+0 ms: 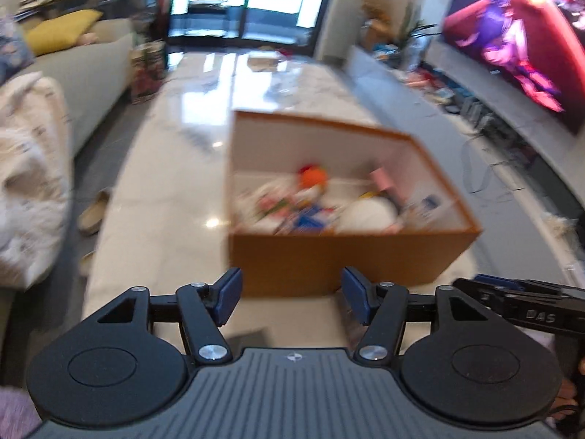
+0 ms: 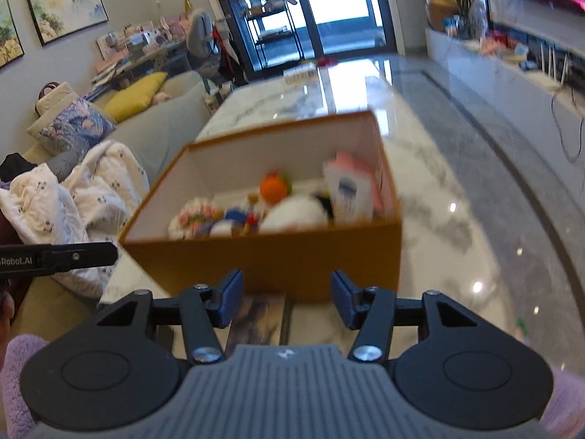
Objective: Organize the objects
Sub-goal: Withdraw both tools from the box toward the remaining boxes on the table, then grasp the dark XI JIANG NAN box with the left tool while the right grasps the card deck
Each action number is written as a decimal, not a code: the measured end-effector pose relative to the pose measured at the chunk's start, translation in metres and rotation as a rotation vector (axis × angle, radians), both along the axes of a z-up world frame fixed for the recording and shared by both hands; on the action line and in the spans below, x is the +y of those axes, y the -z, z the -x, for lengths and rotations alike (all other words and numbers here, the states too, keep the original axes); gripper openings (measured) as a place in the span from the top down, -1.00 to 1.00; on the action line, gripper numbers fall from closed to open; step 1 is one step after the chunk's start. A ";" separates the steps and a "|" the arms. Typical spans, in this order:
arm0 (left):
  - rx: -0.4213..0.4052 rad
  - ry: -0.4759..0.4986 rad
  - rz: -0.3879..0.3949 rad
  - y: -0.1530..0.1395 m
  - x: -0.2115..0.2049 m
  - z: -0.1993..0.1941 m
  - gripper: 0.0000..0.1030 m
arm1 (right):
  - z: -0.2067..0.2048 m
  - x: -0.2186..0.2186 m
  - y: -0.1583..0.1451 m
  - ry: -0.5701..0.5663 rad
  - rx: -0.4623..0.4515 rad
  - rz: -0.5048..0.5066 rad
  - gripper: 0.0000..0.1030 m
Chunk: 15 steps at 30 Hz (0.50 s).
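An open orange-brown cardboard box (image 1: 329, 256) (image 2: 263, 259) stands on the marble table, filled with several small things: an orange toy (image 2: 273, 188), a white plush (image 2: 296, 216), a pink-and-white carton (image 2: 351, 190) and a floral item (image 2: 193, 217). In the left wrist view the contents are blurred. My left gripper (image 1: 290, 298) hovers just short of the box's near wall, open, with nothing between its blue pads. My right gripper (image 2: 287, 301) is also open and empty in front of the same wall. Each gripper's body shows at the edge of the other's view.
A marble table (image 2: 431, 226) carries the box. A sofa with a rumpled blanket (image 2: 73, 197) and cushions lies left. A TV (image 1: 519, 36) and a low cabinet with cables run along the right. A dark flat item (image 2: 256, 320) lies on the table below the right gripper.
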<state>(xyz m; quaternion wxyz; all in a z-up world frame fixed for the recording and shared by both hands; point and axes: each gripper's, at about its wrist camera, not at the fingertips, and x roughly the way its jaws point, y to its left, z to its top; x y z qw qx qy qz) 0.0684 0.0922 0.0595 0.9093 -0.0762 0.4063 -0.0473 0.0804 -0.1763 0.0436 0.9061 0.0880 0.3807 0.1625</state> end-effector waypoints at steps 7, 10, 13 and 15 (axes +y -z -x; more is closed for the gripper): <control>0.013 -0.130 -0.052 0.042 0.009 0.034 -0.55 | 0.016 0.032 0.036 -0.063 0.043 0.085 -0.27; 0.073 -0.153 0.000 0.062 0.015 0.036 -0.55 | 0.018 0.040 0.048 -0.081 0.060 0.102 -0.29; 0.076 -0.207 0.002 0.071 0.021 0.040 -0.55 | 0.016 0.044 0.059 -0.070 0.076 0.107 -0.36; 0.055 -0.224 -0.014 0.070 0.022 0.041 -0.55 | 0.013 0.048 0.065 -0.061 0.084 0.101 -0.43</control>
